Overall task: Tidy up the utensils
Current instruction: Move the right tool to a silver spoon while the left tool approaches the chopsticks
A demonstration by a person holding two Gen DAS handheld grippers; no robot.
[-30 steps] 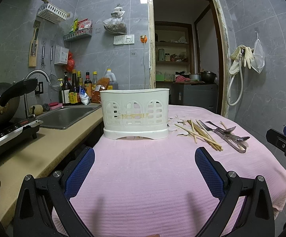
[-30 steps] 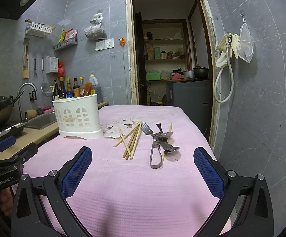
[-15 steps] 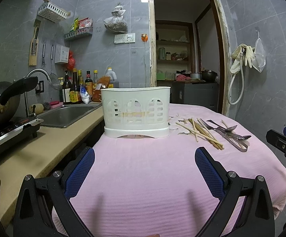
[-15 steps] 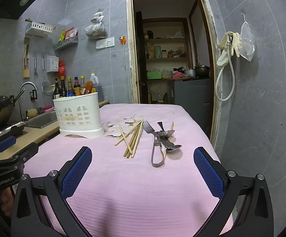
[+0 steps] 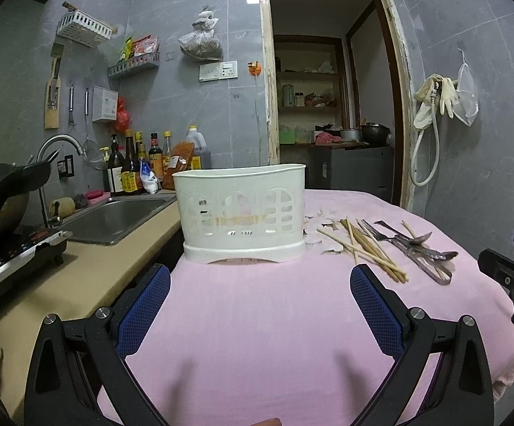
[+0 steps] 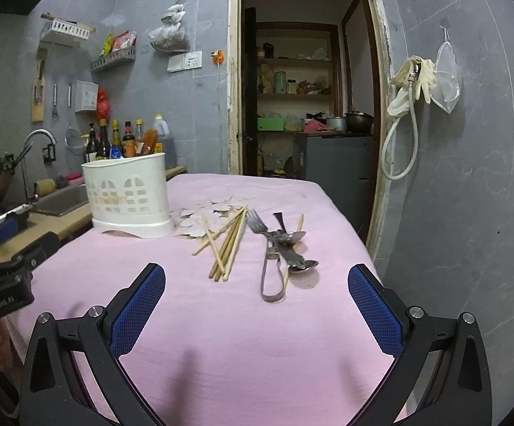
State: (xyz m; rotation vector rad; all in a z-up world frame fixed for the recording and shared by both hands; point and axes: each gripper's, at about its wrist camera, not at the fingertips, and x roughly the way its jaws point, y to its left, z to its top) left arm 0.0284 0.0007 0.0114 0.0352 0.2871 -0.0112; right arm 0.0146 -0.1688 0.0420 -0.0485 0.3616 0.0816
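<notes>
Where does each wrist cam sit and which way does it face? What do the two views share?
Left wrist: on the left tool, low over the pink table, facing the white caddy; its open blue-padded fingers show, with the right tool at the right edge.
Right wrist: on the right tool, facing the chopsticks and metal cutlery; its open fingers show, with the left tool at the left edge.
Shared: caddy, chopsticks, cutlery, table, doorway.

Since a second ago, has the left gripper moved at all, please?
Yes. The left gripper has eased toward the white caddy, which sits slightly larger and lower in its view against the doorway.
</notes>
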